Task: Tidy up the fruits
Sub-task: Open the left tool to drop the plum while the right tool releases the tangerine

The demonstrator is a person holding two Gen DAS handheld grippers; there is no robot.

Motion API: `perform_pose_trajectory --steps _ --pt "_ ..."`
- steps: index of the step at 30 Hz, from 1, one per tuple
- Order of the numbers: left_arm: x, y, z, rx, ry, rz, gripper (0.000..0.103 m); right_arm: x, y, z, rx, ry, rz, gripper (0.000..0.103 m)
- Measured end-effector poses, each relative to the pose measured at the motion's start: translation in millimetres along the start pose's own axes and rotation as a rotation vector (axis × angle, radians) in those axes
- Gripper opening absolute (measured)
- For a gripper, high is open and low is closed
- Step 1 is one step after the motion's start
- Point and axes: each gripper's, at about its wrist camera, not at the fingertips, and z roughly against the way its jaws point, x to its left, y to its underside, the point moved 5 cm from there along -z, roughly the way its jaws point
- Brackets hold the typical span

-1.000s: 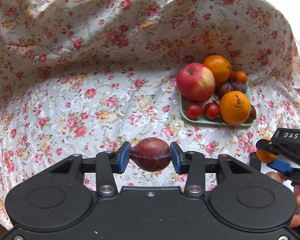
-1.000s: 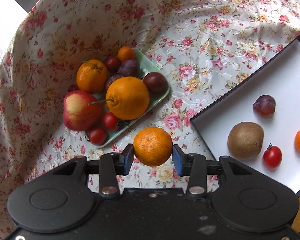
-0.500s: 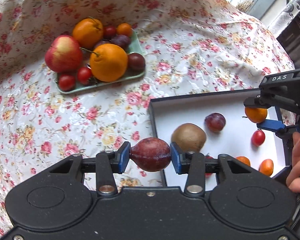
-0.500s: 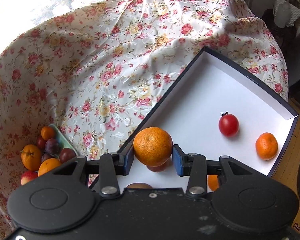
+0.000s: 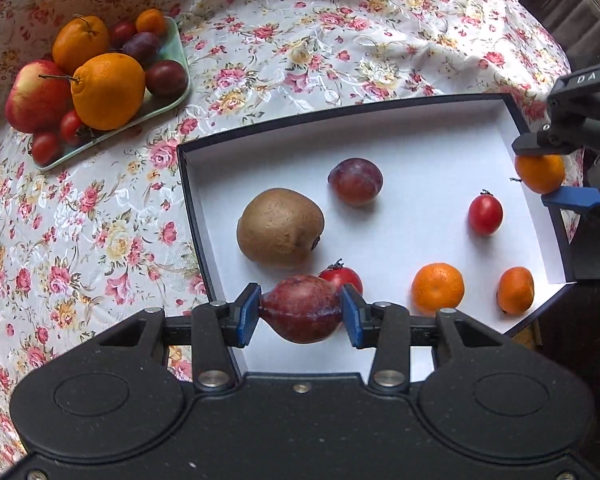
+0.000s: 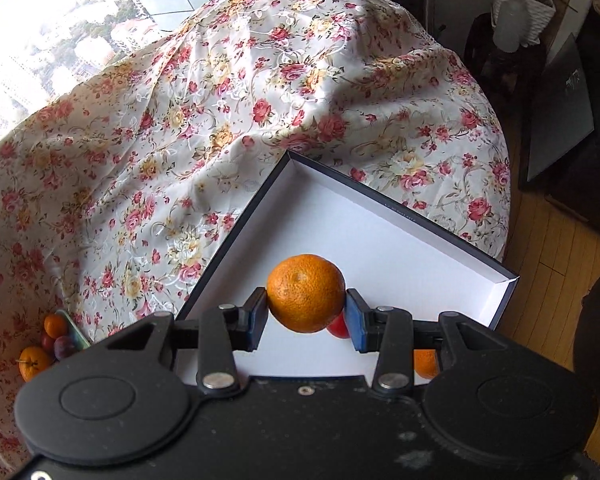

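My left gripper is shut on a dark red plum, held over the near left part of the white box. In that box lie a kiwi, another plum, two cherry tomatoes and two mandarins. My right gripper is shut on a mandarin above the box; in the left wrist view it sits at the box's right edge. A green plate at the upper left holds an apple, oranges, plums and tomatoes.
A floral cloth covers the round table. The box's black rim stands raised around its white floor. To the right of the table are a wooden floor and dark furniture. A window lies beyond the table.
Both grippers have swung from the plate side to over the white box, each rolling as it went. The plum and the mandarin stayed gripped throughout.
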Motion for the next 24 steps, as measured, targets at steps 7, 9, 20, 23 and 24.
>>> perform_pose_trajectory --steps 7,9,20,23,24 --pt "-8.4 8.8 -7.9 0.048 0.01 -0.018 0.052 3.2 0.1 0.4 0.01 -0.012 0.023 0.043" --pt "-9.3 8.7 -6.7 0.048 0.026 -0.012 0.052 6.0 0.8 -0.6 0.016 -0.01 0.039 0.043" --pt "-10.5 7.0 -4.8 0.041 0.027 -0.014 0.053 3.1 1.7 -8.7 0.09 0.0 0.035 0.044" --pt "-11.2 6.9 -4.4 0.038 0.024 -0.018 0.053 7.7 3.8 -10.1 0.104 -0.004 0.107 0.044" --pt "-11.2 6.8 -4.5 0.038 0.023 -0.018 0.053 8.6 4.1 -10.6 0.115 -0.011 0.122 0.044"
